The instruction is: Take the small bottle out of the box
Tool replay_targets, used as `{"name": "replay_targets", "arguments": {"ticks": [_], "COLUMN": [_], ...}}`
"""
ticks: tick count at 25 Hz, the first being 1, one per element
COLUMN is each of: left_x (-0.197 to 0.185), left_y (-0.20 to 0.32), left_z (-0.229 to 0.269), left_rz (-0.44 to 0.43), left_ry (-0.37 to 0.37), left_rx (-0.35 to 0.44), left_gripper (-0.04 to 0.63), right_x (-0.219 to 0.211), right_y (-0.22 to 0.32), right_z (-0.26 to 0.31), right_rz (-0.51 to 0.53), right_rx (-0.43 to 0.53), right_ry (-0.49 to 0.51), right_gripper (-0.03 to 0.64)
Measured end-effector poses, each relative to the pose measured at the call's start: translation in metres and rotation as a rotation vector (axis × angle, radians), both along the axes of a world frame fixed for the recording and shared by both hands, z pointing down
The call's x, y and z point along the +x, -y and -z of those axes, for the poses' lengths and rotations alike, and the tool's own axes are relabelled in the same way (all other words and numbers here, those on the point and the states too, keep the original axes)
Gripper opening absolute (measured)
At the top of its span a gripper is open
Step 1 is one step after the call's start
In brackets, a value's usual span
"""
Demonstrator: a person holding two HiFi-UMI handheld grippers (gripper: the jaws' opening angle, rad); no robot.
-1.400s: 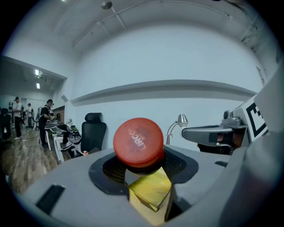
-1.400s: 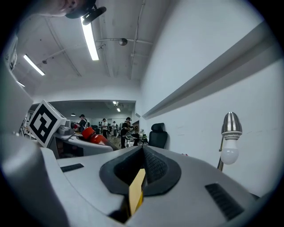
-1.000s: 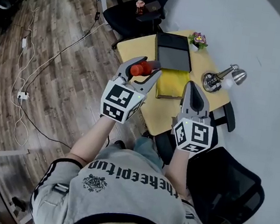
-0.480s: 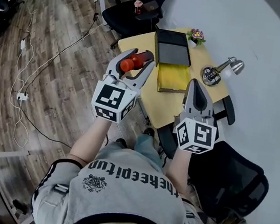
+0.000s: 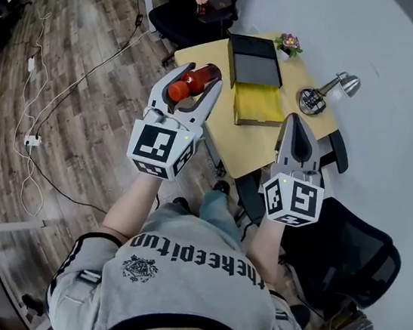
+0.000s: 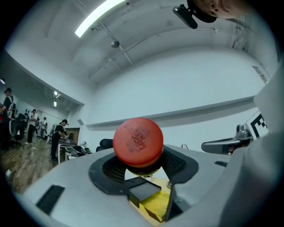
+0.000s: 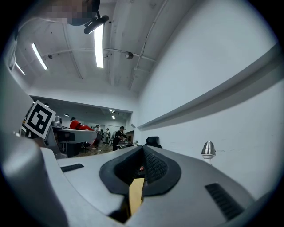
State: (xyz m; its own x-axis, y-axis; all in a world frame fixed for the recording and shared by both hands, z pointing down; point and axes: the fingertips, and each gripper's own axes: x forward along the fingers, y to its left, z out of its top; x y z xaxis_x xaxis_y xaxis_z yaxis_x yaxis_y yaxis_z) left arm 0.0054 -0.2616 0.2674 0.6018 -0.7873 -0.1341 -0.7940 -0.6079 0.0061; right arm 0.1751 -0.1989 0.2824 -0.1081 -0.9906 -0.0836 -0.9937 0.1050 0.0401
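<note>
A small red bottle with a red cap sits clamped between the jaws of my left gripper, held in the air over the table's left end. The box, open with a yellow lining and a dark lid folded back, lies on the yellow table; it shows below the bottle in the left gripper view as the box. My right gripper hovers near the table's front edge, right of the box, jaws together with nothing between them.
A silver desk lamp and a small flower pot stand at the table's far side. Black office chairs sit beyond the table and another chair beside the person. Cables trail over the wooden floor.
My left gripper has risen and drifted left with the red bottle, away from the box. The right gripper has pulled back slightly toward the table's near edge.
</note>
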Motion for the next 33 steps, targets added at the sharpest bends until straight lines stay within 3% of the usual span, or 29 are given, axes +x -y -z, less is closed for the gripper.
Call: {"name": "replay_targets", "arguments": {"ticks": [12,33], "left_x": [-0.025,-0.031], "left_y": [-0.014,-0.015], "left_z": [0.005,0.003], "left_rz": [0.018,0.012], "left_ry": [-0.037,-0.062], "left_rx": [0.021,0.024], "left_gripper": [0.225,0.225], "right_x": [-0.010,-0.020], "right_y": [-0.021,-0.018], "right_z": [0.001,0.000], "right_rz": [-0.035,-0.022], "right_rx": [0.013,0.013], "right_ry": [-0.011,-0.022], "right_gripper": [0.002,0.002]}}
